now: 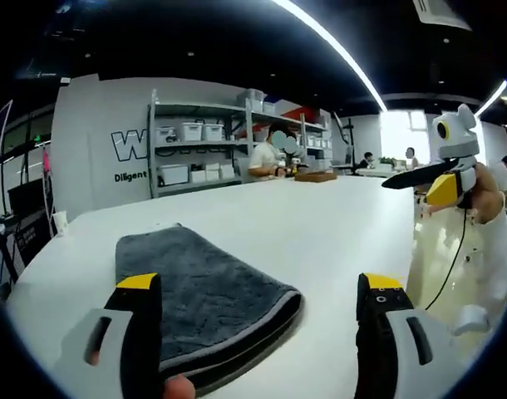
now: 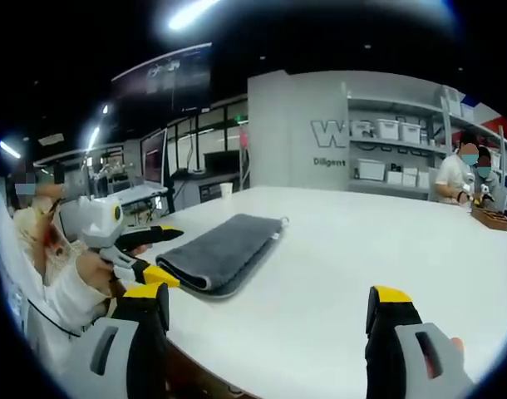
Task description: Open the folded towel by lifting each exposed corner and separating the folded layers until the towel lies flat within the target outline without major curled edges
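A folded dark grey towel (image 1: 199, 287) with a pale edge band lies on the white table (image 1: 328, 224). My left gripper (image 1: 258, 283) is open at the towel's near end, its left jaw over the cloth and its right jaw over bare table. Nothing is held between them. In the right gripper view the towel (image 2: 224, 248) lies left of centre, with the left gripper (image 2: 158, 256) at its near end, jaws apart. My right gripper (image 2: 270, 293) is open and empty above the table (image 2: 361, 249). The right gripper (image 1: 436, 181) also hangs off the table's right edge, away from the towel.
People stand at the table's far end by a wooden box (image 1: 316, 176) (image 2: 490, 218). Shelves with white bins (image 1: 199, 133) line the back wall. A paper cup (image 2: 227, 189) sits at the far left edge. The table edge runs close by on the right (image 1: 413, 249).
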The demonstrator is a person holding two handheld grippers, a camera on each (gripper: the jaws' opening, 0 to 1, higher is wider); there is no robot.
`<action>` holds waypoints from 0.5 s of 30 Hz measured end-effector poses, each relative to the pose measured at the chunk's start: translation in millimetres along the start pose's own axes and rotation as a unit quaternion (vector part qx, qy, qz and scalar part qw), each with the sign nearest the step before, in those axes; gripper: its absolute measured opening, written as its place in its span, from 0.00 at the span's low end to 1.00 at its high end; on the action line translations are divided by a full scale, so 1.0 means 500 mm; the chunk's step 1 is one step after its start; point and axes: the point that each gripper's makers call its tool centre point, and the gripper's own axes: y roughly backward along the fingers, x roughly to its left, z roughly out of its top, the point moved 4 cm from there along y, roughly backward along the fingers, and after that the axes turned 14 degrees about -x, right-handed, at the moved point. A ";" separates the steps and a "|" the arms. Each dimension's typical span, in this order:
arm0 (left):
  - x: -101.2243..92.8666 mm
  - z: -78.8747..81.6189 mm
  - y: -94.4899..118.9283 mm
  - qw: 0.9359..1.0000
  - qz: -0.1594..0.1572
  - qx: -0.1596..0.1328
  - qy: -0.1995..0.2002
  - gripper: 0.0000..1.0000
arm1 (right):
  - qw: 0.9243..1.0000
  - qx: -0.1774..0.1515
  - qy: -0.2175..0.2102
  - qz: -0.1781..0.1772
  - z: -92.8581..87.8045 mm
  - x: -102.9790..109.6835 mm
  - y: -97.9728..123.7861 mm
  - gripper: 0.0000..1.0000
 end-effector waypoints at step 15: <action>-0.022 -0.038 -0.039 0.992 0.048 0.003 -0.113 0.75 | 1.000 0.003 0.000 0.006 -0.004 0.005 -0.003 0.99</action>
